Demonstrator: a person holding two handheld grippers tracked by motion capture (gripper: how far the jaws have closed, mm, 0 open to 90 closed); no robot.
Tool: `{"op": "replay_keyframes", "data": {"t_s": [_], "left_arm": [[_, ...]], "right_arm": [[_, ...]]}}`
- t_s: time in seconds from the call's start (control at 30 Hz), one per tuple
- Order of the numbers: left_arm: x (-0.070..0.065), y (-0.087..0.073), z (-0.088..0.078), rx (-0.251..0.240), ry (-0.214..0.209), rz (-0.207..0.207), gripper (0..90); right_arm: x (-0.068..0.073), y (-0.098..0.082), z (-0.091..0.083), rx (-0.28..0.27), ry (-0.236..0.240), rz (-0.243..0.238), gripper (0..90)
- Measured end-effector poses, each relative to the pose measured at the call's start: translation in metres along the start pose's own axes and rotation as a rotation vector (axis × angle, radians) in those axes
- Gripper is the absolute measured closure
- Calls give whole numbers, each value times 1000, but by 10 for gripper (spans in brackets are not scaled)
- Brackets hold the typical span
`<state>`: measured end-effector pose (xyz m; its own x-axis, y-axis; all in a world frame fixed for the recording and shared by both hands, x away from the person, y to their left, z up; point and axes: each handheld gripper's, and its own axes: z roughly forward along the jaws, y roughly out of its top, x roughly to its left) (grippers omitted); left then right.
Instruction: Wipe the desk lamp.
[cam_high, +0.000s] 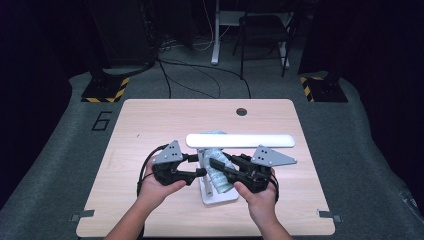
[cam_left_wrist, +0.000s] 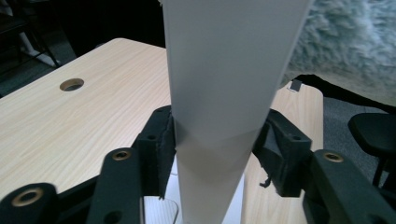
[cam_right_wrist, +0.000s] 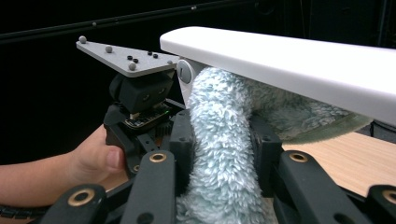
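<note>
A white desk lamp stands at the table's middle, its long light bar (cam_high: 240, 140) level above a flat base (cam_high: 220, 196). A fluffy pale-blue cloth (cam_high: 220, 175) hangs from under the bar down over the base. My left gripper (cam_high: 202, 171) is shut on the lamp's white upright post (cam_left_wrist: 229, 93), one pad on each side of it. From the right, my right gripper (cam_high: 215, 164) is shut on a hanging roll of the cloth (cam_right_wrist: 222, 154), just below the bar (cam_right_wrist: 289, 60). The left gripper (cam_right_wrist: 140, 98) and its hand sit close behind the cloth.
The light wooden table (cam_high: 150, 125) has a cable hole (cam_high: 241, 111) at its far edge. Beyond it on the grey floor are cables, a dark chair (cam_high: 265, 30) and two hazard-striped stand feet (cam_high: 105, 90).
</note>
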<state>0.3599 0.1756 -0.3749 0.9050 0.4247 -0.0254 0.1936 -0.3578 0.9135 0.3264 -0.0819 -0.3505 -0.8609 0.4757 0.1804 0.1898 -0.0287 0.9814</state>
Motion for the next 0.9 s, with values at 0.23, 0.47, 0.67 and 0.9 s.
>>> {"op": "replay_keyframes", "data": {"t_s": [0.23, 0.47, 0.67, 0.9], "left_arm": [[-5, 0, 0, 7, 31, -9, 527], [-7, 0, 1, 4, 46, -18, 529], [-9, 1, 2, 10, 49, -13, 530], [-10, 0, 2, 3, 56, -11, 530]], "right_arm": [[2, 1, -3, -38, -28, -32, 698], [5, -2, -4, -70, -67, -8, 705], [2, -7, -12, -106, -115, 6, 707], [-5, -11, -30, -120, -194, -17, 707]]}}
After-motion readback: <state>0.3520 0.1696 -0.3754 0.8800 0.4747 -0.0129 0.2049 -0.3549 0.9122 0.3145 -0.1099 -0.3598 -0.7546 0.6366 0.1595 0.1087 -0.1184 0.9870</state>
